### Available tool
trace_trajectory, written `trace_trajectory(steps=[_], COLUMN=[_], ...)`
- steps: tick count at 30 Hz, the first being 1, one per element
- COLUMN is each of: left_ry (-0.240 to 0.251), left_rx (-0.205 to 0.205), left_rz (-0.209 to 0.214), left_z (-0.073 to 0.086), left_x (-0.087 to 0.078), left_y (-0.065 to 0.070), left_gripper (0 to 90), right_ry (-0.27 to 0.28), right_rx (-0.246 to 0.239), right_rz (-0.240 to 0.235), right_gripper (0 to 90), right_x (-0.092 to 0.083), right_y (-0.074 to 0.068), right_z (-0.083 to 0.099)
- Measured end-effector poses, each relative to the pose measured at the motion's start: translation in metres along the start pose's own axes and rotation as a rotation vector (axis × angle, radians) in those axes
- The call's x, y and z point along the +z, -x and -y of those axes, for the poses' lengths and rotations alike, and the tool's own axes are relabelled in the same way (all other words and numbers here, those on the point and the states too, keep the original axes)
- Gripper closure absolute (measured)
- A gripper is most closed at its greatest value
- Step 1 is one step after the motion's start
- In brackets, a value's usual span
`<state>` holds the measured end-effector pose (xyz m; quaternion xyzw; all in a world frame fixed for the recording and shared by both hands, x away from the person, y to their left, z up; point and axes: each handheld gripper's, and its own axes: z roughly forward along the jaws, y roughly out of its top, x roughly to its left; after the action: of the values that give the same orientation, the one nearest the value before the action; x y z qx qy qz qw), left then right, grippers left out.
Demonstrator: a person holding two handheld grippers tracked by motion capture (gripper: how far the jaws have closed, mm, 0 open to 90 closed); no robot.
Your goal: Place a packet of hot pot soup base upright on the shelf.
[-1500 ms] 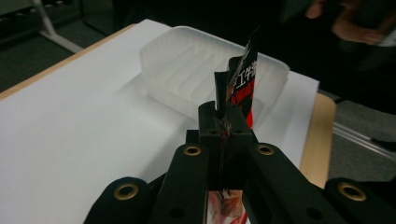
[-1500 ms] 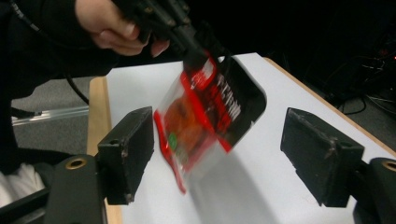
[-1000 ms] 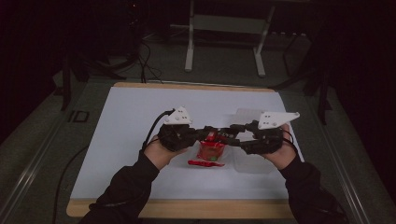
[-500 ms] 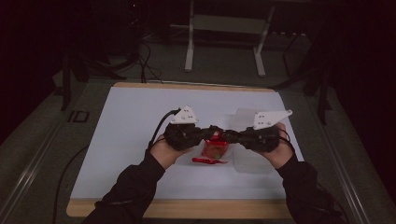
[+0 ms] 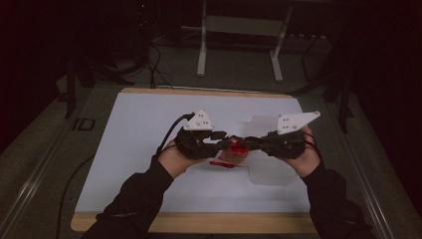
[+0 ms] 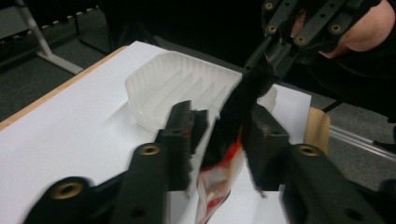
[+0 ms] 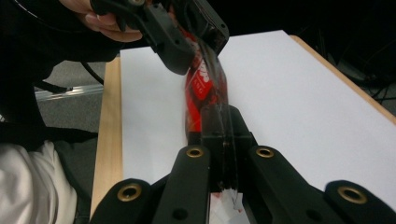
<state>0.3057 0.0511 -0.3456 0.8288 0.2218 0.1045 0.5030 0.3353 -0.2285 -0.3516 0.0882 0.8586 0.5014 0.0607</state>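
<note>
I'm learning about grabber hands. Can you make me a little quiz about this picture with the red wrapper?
1. True or false: the right gripper is shut on the red packet.
2. What sits on the white sheet behind the grippers: A) a clear plastic tray, B) a blue mug, C) a banana?
3. Fill in: the left gripper has its jaws ____, with the packet between them.

Key: 1 true; 2 A; 3 open.

The high view looks forward and down from above onto the white-topped table (image 5: 149, 149); both gripper views sit close, looking along black jaws at the same crinkled red-and-clear plastic wrapper (image 6: 219, 179) mid-frame
</note>
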Motion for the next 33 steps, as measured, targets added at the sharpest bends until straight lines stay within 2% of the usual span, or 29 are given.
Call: trace_trajectory(steps=[1, 2, 4, 6, 7, 8, 12, 15, 18, 25, 27, 30, 33], left_ry=[0.000, 0.008, 0.019, 0.028, 0.026, 0.024, 0.014, 0.006, 0.000, -0.024, -0.041, -0.046, -0.068], left_rx=[0.000, -0.013, -0.029, -0.050, -0.046, -0.045, -0.045, -0.051, -0.053, -0.069, -0.089, -0.132, -0.146], left_rz=[0.000, 0.005, -0.001, 0.005, 0.018, 0.027, 0.008, 0.010, -0.009, -0.015, -0.021, -0.012, -0.015], left_z=[0.000, 0.000, 0.000, 0.001, 0.002, 0.003, 0.008, 0.016, 0.025, 0.048, 0.064, 0.081, 0.098], left_x=[0.000, -0.003, -0.007, -0.010, -0.012, -0.013, -0.018, -0.020, -0.023, -0.026, -0.027, -0.029, -0.030], left_y=[0.000, -0.001, -0.002, -0.004, -0.004, -0.004, -0.004, -0.006, -0.006, -0.004, -0.005, -0.006, -0.007], left_gripper=[48.4, 48.4, 28.7, 25.4, 22.1, 13.6, 10.2, 1.2, 1.2, 1.1, 1.2, 1.1, 1.2], right_ry=[0.000, 0.003, 0.010, 0.011, 0.010, 0.011, 0.009, 0.005, 0.008, 0.026, 0.021, 0.017, 0.012], right_rx=[0.000, -0.006, -0.043, -0.040, -0.038, -0.039, -0.036, -0.038, -0.074, -0.086, -0.115, -0.100, -0.091], right_rz=[0.000, 0.003, 0.014, 0.013, 0.019, 0.023, 0.035, 0.044, 0.056, 0.081, 0.101, 0.116, 0.131], right_gripper=[90.0, 90.0, 90.0, 90.0, 90.0, 90.0, 90.0, 90.0, 90.0, 90.0, 90.0, 90.0, 90.0], right_x=[0.000, -0.002, -0.011, -0.013, -0.015, -0.017, -0.024, -0.028, -0.033, -0.042, -0.046, -0.051, -0.055], right_y=[0.000, 0.001, 0.003, 0.004, 0.004, 0.005, 0.008, 0.012, 0.015, 0.024, 0.031, 0.039, 0.047], right_z=[0.000, -0.002, -0.007, -0.008, -0.009, -0.009, -0.011, -0.011, -0.012, -0.013, -0.013, -0.013, -0.012])
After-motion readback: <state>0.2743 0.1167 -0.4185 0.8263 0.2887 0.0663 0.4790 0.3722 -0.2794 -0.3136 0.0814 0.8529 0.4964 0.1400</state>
